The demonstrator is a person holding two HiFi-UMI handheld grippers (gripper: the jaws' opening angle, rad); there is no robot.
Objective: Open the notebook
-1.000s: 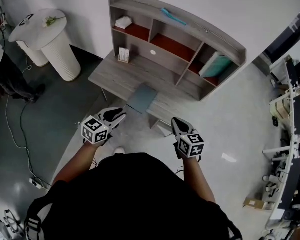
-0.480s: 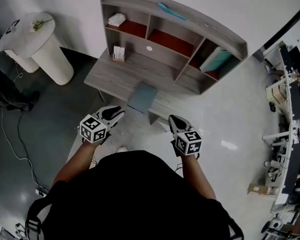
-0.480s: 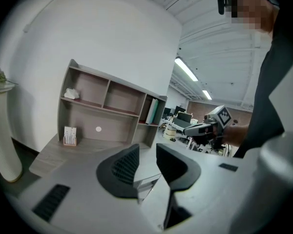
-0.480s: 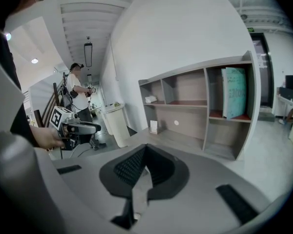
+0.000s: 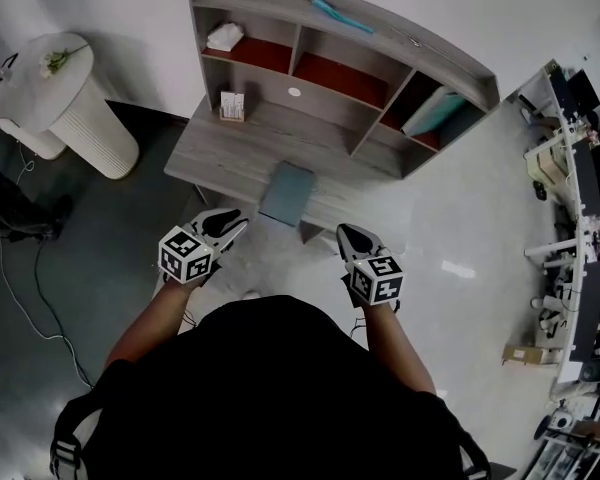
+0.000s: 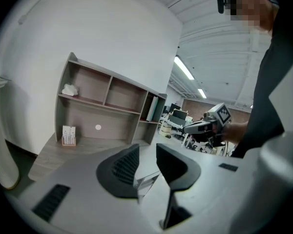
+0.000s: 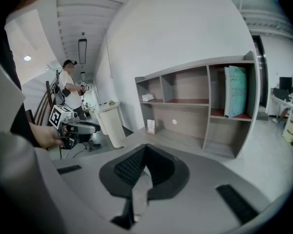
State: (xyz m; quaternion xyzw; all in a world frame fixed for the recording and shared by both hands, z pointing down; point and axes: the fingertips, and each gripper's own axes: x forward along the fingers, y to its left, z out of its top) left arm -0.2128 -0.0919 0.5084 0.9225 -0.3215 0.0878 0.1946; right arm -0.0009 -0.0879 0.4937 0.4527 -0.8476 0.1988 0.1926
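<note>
A closed grey-blue notebook (image 5: 287, 192) lies flat at the front edge of the wooden desk (image 5: 220, 148). My left gripper (image 5: 238, 218) hovers short of the desk, just left of the notebook. Its jaws stand a little apart with nothing between them (image 6: 147, 147). To the notebook's right, my right gripper (image 5: 347, 230) is also off the desk, its jaw tips meeting and empty (image 7: 145, 149). Neither gripper touches the notebook. The notebook does not show in either gripper view.
A hutch (image 5: 350, 43) with open compartments stands at the back of the desk, holding a white cloth (image 5: 224, 37) and an upright teal book (image 5: 435, 113). A small card stand (image 5: 231, 106) sits on the desk. A white round table (image 5: 65, 98) stands to the left.
The desk and notebook have drawn nearer to both grippers as the person moved toward them. Neither gripper's jaws have changed.
</note>
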